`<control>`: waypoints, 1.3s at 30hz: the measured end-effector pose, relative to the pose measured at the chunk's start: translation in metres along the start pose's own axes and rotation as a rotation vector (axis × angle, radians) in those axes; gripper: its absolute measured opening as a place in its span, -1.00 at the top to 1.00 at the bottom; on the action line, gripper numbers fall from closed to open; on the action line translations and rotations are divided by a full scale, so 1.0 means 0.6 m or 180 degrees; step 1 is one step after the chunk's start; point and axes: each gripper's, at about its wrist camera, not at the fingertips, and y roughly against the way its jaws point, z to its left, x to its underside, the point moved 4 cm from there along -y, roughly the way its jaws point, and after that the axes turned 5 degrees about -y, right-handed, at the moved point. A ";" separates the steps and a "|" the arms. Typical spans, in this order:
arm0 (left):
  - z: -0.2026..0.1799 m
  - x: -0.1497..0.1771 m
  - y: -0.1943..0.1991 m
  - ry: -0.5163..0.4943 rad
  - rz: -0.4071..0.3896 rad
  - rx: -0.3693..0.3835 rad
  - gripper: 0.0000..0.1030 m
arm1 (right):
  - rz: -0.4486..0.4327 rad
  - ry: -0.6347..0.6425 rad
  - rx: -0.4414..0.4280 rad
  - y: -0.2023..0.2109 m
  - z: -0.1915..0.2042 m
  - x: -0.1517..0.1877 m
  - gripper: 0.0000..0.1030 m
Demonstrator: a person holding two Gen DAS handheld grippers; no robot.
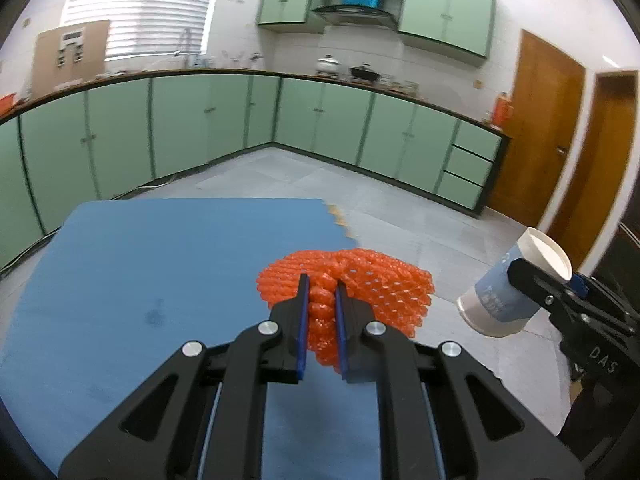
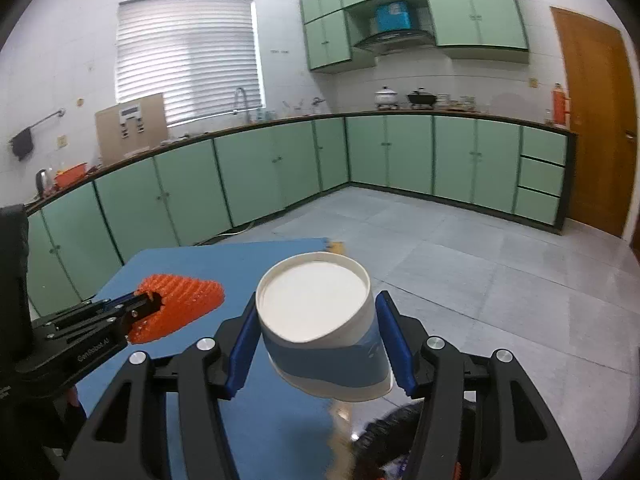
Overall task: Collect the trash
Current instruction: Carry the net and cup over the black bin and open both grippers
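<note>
Tools (image 1: 322,312) (image 2: 316,344) aloft, gripping net (image 1: 360,284), cup (image 2: 320,316).

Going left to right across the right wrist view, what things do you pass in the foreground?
Left gripper → orange foam net held in its jaws → paper cup held in the right gripper → bare floor tiles.

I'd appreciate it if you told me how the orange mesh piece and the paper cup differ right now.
The orange mesh piece is a soft, perforated net, pinched into folds by the left gripper; the paper cup is a rigid, smooth white cylinder with a blue band, clamped by the right gripper. The mesh hangs over the blue table's edge; the cup is beyond it. Both are held aloft.
</note>
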 end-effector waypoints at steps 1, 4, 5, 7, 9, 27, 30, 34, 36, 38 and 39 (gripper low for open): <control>-0.020 0.004 0.002 -0.0035 0.0002 0.0054 0.80 | -0.0006 -0.0010 0.0033 0.008 -0.008 0.003 -0.09; -0.075 0.020 0.009 -0.0129 0.0005 0.0204 0.80 | -0.0034 -0.0067 0.0167 0.040 -0.044 0.014 -0.09; -0.092 0.024 0.010 -0.0155 0.0005 0.0252 0.80 | -0.0047 -0.0089 0.0221 0.051 -0.058 0.018 -0.09; -0.130 0.035 0.013 -0.0229 0.0002 0.0361 0.80 | -0.0070 -0.0137 0.0327 0.073 -0.085 0.028 -0.09; -0.162 0.044 0.014 -0.0299 -0.0001 0.0455 0.80 | -0.0094 -0.0176 0.0418 0.093 -0.106 0.036 -0.09; -0.344 0.151 -0.013 -0.0632 0.0256 0.1023 0.80 | -0.0083 -0.0470 0.0940 0.184 -0.255 0.119 -0.09; -0.350 0.169 -0.025 -0.0653 0.0327 0.1061 0.80 | -0.0034 -0.0492 0.0966 0.172 -0.264 0.130 -0.09; -0.360 0.188 -0.048 -0.0679 0.0442 0.1074 0.80 | 0.0094 -0.0546 0.0994 0.147 -0.283 0.152 -0.09; -0.359 0.198 -0.057 -0.0676 0.0504 0.1085 0.80 | 0.0166 -0.0598 0.0973 0.133 -0.292 0.165 -0.09; -0.358 0.200 -0.063 -0.0671 0.0542 0.1086 0.75 | 0.0213 -0.0604 0.0935 0.124 -0.295 0.172 -0.11; -0.356 0.200 -0.065 -0.0662 0.0555 0.1086 0.71 | 0.0234 -0.0589 0.0931 0.122 -0.296 0.175 -0.13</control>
